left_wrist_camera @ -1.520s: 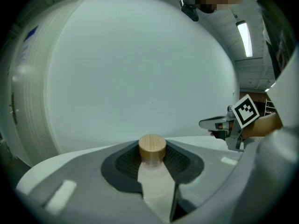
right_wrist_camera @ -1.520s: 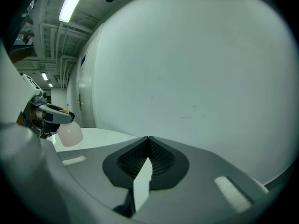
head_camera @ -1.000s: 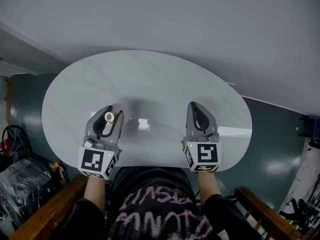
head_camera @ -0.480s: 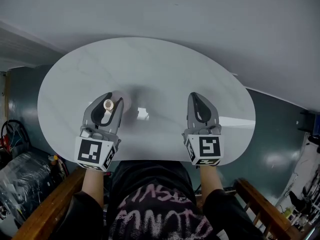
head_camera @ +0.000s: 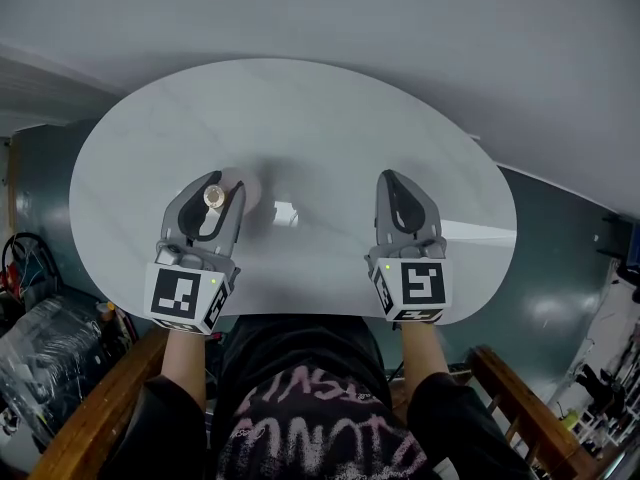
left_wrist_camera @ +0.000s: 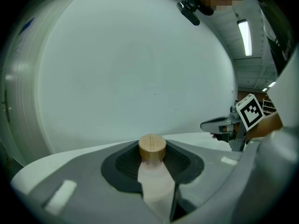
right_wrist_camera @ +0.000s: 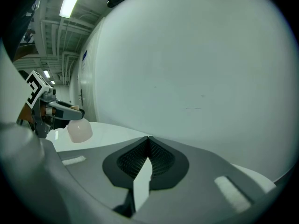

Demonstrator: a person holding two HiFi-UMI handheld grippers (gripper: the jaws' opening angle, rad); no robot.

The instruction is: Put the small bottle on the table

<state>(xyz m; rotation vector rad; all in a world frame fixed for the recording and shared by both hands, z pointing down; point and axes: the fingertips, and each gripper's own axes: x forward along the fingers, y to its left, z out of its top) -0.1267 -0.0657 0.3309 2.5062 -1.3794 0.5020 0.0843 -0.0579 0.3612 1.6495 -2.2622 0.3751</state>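
A small frosted bottle with a round wooden cap is clamped upright between the jaws of my left gripper, which is shut on its neck. It hangs over the left half of the white oval table. The right gripper view shows the bottle hanging below the left jaws, its base just above the tabletop. My right gripper is shut with nothing in it, hovering over the table's right half, level with the left one.
The oval table's near edge runs just under both grippers' marker cubes. Wooden rails and dark clutter lie on the floor to the left. A pale wall fills the space beyond the table.
Both grippers have moved slightly farther over the table, the left one carrying the bottle with it. Neither grip has changed.
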